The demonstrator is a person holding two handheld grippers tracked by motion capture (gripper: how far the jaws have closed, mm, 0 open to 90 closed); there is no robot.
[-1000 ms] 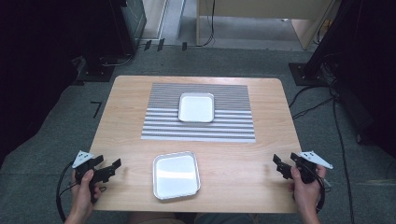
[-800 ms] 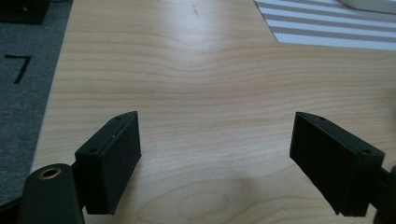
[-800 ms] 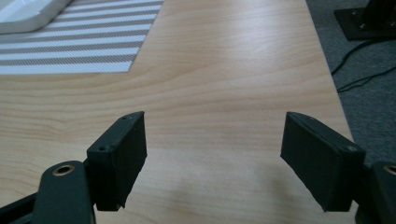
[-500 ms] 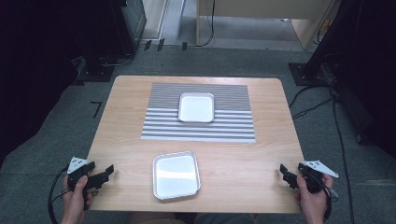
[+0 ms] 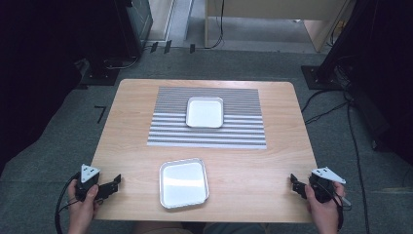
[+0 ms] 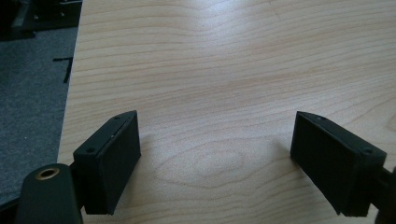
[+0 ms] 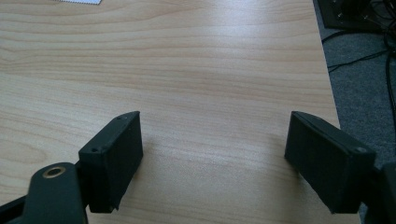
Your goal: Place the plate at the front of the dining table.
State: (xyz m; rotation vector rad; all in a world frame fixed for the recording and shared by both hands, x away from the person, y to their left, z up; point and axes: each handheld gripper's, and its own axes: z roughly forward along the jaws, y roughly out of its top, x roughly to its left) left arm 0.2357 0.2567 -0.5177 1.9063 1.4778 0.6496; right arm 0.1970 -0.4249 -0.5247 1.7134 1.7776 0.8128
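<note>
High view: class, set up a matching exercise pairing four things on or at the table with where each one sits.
Things:
1 near tray
2 far tray
3 left gripper
4 right gripper

Places:
a on the striped mat
b at the table's near left corner
c on bare wood at the near edge
d at the table's near right corner

Pairs: 1-c, 2-a, 3-b, 4-d

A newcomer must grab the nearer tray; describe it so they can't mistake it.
On the wooden table, look at the bare wood below the striped mat. The near tray lies there between both grippers; unlike the far tray, it sits off the mat.
</note>
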